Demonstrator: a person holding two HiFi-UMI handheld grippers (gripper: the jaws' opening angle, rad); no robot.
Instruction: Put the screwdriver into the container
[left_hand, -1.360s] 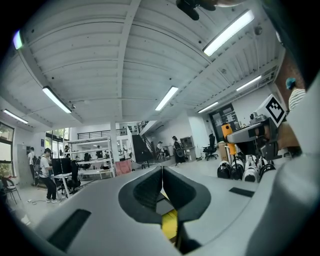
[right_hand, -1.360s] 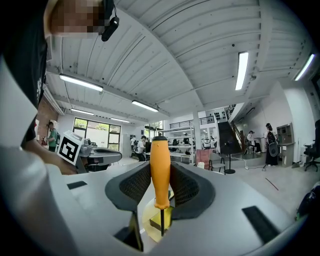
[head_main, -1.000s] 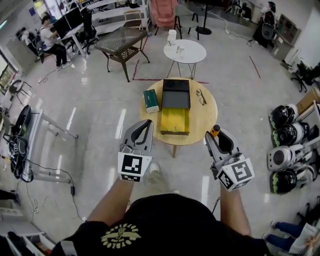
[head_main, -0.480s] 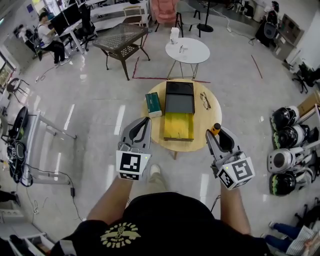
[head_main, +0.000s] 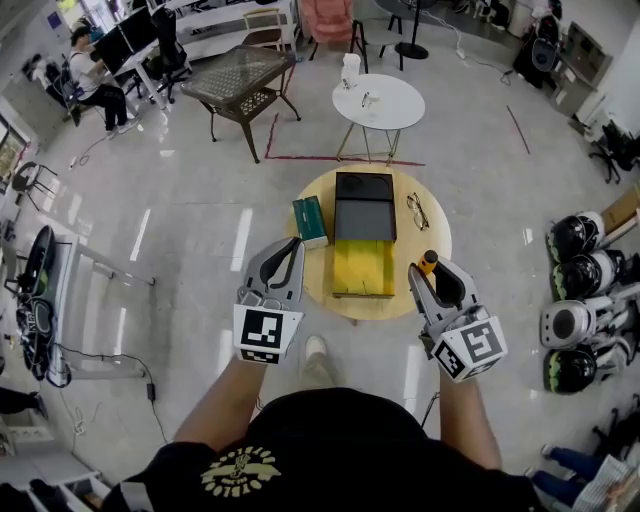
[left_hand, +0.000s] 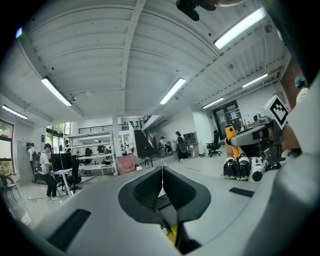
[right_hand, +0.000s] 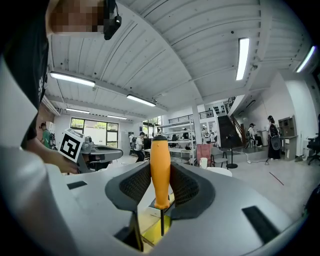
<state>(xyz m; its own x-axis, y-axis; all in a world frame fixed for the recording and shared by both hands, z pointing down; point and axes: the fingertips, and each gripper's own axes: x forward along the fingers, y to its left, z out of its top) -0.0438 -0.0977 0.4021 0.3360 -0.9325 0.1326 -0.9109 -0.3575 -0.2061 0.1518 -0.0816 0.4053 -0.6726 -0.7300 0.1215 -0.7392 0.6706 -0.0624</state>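
Left gripper (left_hand: 161, 170): jaws pressed together, nothing between them.
Right gripper (right_hand: 160, 175): jaws pinching the screwdriver (right_hand: 160, 152) by its orange handle, shaft pointing down.
Container (head_main: 363, 268): probably the yellow tray on the round counter (head_main: 400, 296), just ahead of the right gripper.
Progress: screwdriver is in hand. Moving it over the container and releasing it remain.
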